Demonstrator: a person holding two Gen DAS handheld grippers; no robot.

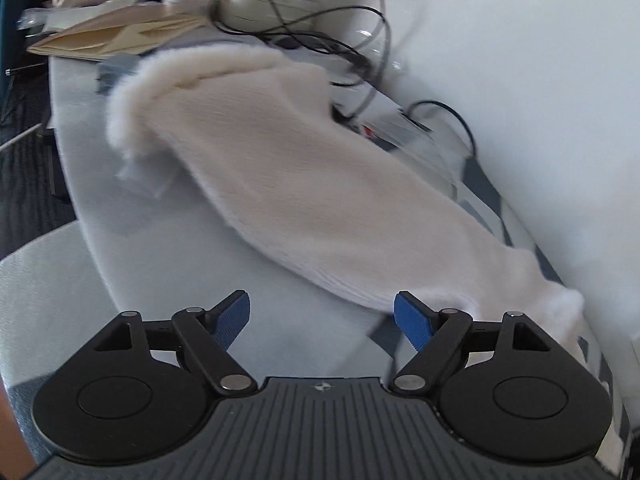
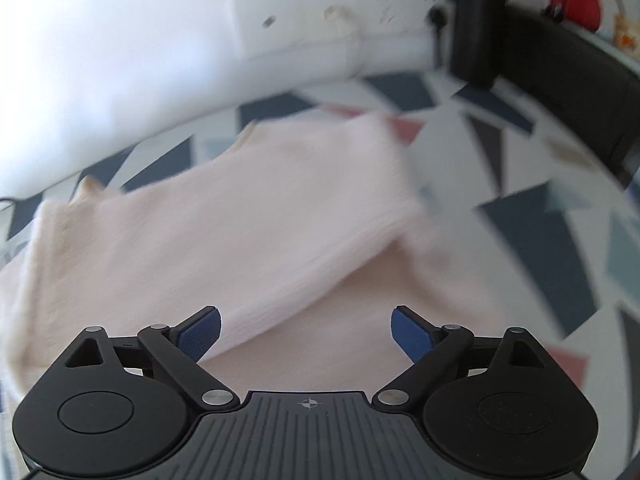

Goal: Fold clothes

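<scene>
A cream knitted sweater lies on the table, stretching from the far left to the near right in the left wrist view. My left gripper is open and empty, just in front of the sweater's near edge. In the right wrist view the same sweater looks pale pink, with one part folded over on top. My right gripper is open and empty, low over the sweater's near part. Both views are blurred.
The table has a cloth with dark triangles. Black cables, a paper bag and bottles crowd the far end. A white wall runs on the right. A socket strip and a black object stand behind.
</scene>
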